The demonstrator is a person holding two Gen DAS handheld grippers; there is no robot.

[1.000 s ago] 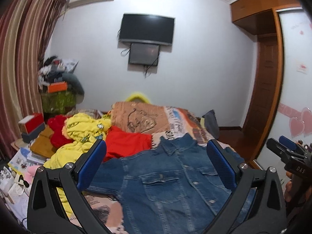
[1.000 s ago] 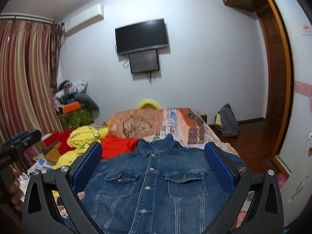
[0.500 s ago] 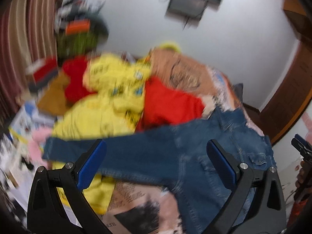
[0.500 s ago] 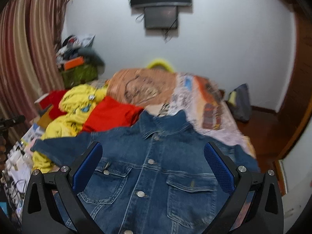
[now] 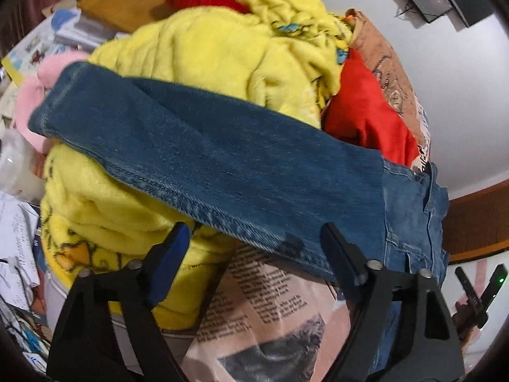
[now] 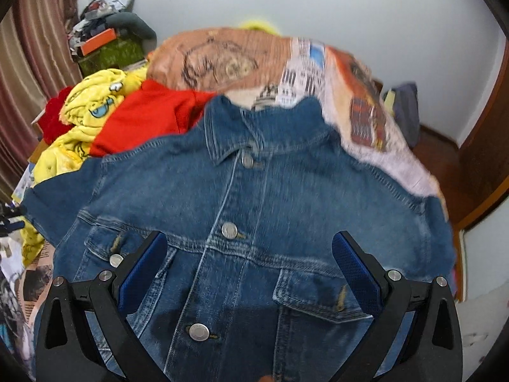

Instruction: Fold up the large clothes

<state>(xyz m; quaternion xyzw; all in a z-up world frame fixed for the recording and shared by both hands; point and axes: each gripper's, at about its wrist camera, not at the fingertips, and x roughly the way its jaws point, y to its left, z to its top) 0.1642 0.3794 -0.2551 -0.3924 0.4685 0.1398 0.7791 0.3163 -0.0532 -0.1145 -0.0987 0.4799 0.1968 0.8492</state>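
A blue denim jacket (image 6: 254, 210) lies buttoned, front up, on the bed. Its left sleeve (image 5: 197, 156) stretches out over a yellow fleece garment (image 5: 203, 51). My left gripper (image 5: 251, 238) is open and empty, just over the sleeve's near seam close to the armpit. My right gripper (image 6: 249, 254) is open and empty, low over the jacket's chest between the two pockets. The jacket's hem is hidden below both views.
A red garment (image 6: 149, 111) and the yellow fleece (image 6: 92, 108) lie piled at the left. A newspaper-print bedsheet (image 5: 267, 305) covers the bed. Books and papers (image 5: 19, 222) crowd the left side. A wooden door (image 6: 483, 146) stands at the right.
Both grippers have dropped and tilted down toward the jacket. The left one swung left over the sleeve; the right one came close over the chest. Both stayed open.
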